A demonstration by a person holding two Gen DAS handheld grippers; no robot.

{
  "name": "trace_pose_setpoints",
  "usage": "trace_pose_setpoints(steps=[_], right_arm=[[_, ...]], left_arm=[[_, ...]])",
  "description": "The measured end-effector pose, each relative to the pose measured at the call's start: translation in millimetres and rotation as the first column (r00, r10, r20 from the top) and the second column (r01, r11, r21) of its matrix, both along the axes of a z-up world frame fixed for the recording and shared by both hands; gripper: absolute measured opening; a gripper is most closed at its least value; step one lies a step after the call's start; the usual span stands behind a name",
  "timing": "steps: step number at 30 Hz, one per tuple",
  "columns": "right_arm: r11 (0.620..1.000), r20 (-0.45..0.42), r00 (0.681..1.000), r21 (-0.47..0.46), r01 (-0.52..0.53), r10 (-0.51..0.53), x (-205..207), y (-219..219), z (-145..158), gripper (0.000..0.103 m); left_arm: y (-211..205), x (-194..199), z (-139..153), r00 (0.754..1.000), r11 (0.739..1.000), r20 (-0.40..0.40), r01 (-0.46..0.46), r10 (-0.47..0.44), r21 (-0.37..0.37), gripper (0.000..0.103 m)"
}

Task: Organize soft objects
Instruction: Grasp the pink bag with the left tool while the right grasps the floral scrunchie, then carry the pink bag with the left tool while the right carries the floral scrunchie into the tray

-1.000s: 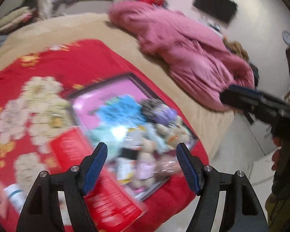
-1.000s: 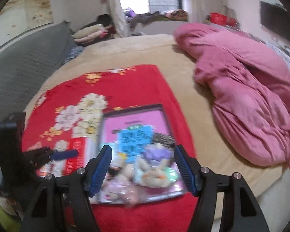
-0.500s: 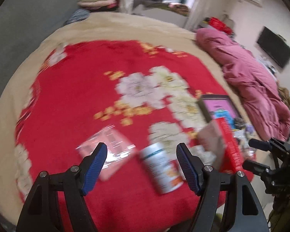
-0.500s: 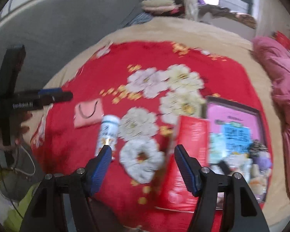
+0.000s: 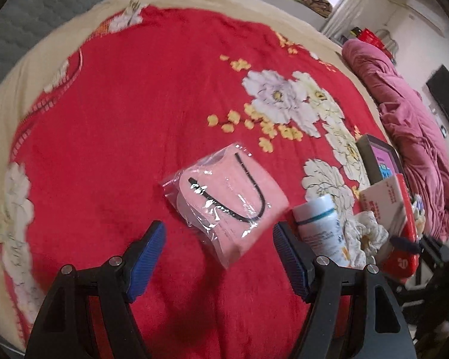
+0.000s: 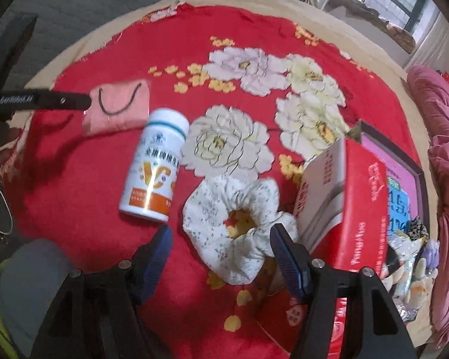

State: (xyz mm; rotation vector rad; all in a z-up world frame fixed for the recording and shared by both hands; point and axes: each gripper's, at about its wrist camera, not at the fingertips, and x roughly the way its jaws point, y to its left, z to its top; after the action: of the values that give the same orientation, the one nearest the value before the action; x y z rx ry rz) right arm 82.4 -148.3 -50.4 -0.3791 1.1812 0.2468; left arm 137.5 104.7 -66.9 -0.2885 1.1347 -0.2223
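Both views have swung away from the dark-framed pink tray point(image 6: 404, 161) of small toys toward the loose items on the red floral blanket point(image 5: 134, 104). The left gripper point(image 5: 218, 251), wide and empty, now hovers just short of the pink fabric pouch in clear plastic wrap point(image 5: 227, 197). The right gripper point(image 6: 221, 251), also wide and empty, straddles the white floral fabric scrunchie point(image 6: 236, 227) lying beside the white vitamin bottle point(image 6: 157, 164), so pick-ups look imminent.

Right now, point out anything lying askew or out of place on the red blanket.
The white vitamin bottle lies toppled on its side between the pink bagged item and the white scrunchie, a hard thing among soft ones. The red box sits tilted, propped against the framed tray.
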Motion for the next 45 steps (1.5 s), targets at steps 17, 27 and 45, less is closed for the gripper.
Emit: trace_pose_setpoints(steps=[17,27,45], right_arm=[[0.968,0.045,0.996,-0.24,-0.067,0.08,7,23,-56,0.043],[0.996,0.106,0.993,-0.071,-0.05,0.058,9,15,-7,0.011],[0.956,0.277,0.915,0.109,0.274,-0.294,-4,-157,132,0.011]], left_arm=[[-29,38,-37,0.997,1.0,-0.071,-0.027,0.026,-0.01,0.041],[-32,33,15,0.999,0.994,0.049,-0.001,0.006,-0.106,0.01],[-204,10,144,0.928,0.945,0.235,0.316,-0.288,-0.089,0.011]])
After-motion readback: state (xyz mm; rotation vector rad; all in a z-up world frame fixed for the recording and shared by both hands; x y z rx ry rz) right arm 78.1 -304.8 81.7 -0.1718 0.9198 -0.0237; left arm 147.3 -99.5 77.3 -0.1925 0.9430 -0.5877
